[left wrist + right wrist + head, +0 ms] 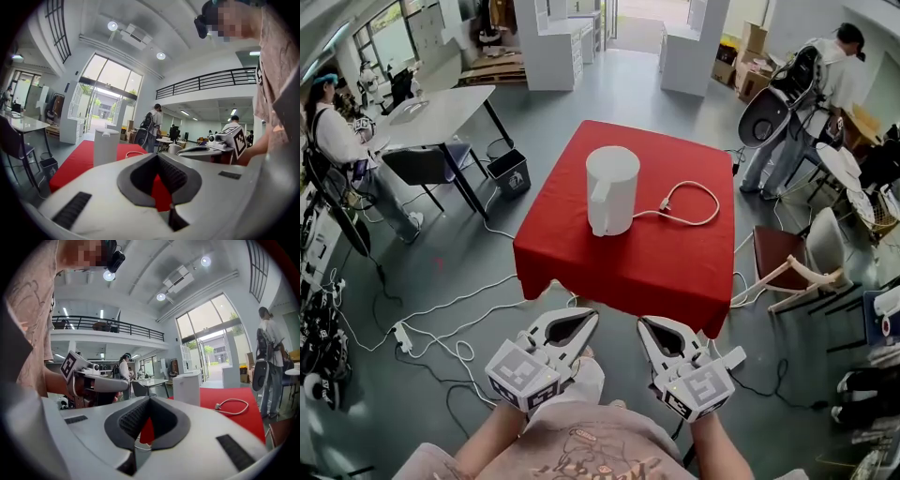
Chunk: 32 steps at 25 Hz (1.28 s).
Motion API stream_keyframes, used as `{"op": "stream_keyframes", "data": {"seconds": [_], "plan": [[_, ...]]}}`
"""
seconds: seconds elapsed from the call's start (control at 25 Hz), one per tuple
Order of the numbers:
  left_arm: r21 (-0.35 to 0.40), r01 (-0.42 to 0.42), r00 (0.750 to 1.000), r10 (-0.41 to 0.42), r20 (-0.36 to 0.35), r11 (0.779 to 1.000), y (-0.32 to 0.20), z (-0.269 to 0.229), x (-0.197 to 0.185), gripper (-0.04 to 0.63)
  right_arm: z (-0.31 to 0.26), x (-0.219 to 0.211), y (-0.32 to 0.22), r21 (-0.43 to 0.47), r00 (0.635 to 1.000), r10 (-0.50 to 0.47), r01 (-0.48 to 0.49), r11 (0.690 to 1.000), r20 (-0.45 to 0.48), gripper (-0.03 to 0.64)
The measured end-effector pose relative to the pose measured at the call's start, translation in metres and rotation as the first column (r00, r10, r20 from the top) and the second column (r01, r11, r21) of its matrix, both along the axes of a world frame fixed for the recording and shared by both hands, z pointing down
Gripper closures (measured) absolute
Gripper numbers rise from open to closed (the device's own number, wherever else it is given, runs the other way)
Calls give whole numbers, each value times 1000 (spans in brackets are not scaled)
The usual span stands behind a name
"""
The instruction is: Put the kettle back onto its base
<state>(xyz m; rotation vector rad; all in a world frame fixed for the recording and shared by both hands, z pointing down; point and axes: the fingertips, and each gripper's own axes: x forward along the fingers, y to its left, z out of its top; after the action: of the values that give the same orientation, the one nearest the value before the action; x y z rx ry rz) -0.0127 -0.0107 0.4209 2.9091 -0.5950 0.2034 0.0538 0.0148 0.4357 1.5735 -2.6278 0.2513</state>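
A white kettle point(610, 187) stands upright near the middle of a red-covered table point(666, 262). A white cable point(694, 202) loops from its foot to a loose plug. I cannot make out a separate base under it. My left gripper point(587, 319) and right gripper point(645, 324) hover side by side just short of the table's near edge, both pointing at the table, both shut and holding nothing. The left gripper view shows the kettle point(106, 146) beyond the left gripper point(157, 155). In the right gripper view the kettle point(186, 387) and cable point(232, 405) lie past the right gripper point(149, 398).
A grey table point(441, 112) with a dark chair and a bin point(508, 172) stands at the left. White cords point(441, 328) trail over the floor there. At the right are a wooden chair point(792, 262) and a person point(811, 94) with a backpack.
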Motion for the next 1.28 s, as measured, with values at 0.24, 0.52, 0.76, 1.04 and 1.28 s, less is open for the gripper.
{"op": "stream_keyframes", "data": {"seconds": [0.24, 0.52, 0.76, 1.04, 1.28], "plan": [[-6, 14, 1000, -14, -4, 1000, 50, -1, -10, 598, -11, -16, 47, 26, 1000, -27, 27, 999, 3, 609], [16, 3, 1000, -3, -17, 1000, 89, -7, -22, 598, -33, -25, 91, 70, 999, -37, 35, 997, 20, 610], [34, -8, 999, 9, -36, 999, 99, -24, -35, 598, -46, -40, 111, 90, 998, -60, 58, 994, 19, 609], [47, -37, 999, 39, -28, 998, 110, -28, -48, 598, -50, -64, 116, 114, 997, -83, 82, 990, 6, 611], [45, -55, 998, 57, -39, 997, 111, -29, -55, 598, -54, -75, 112, 132, 998, -68, 69, 989, -15, 611]]}}
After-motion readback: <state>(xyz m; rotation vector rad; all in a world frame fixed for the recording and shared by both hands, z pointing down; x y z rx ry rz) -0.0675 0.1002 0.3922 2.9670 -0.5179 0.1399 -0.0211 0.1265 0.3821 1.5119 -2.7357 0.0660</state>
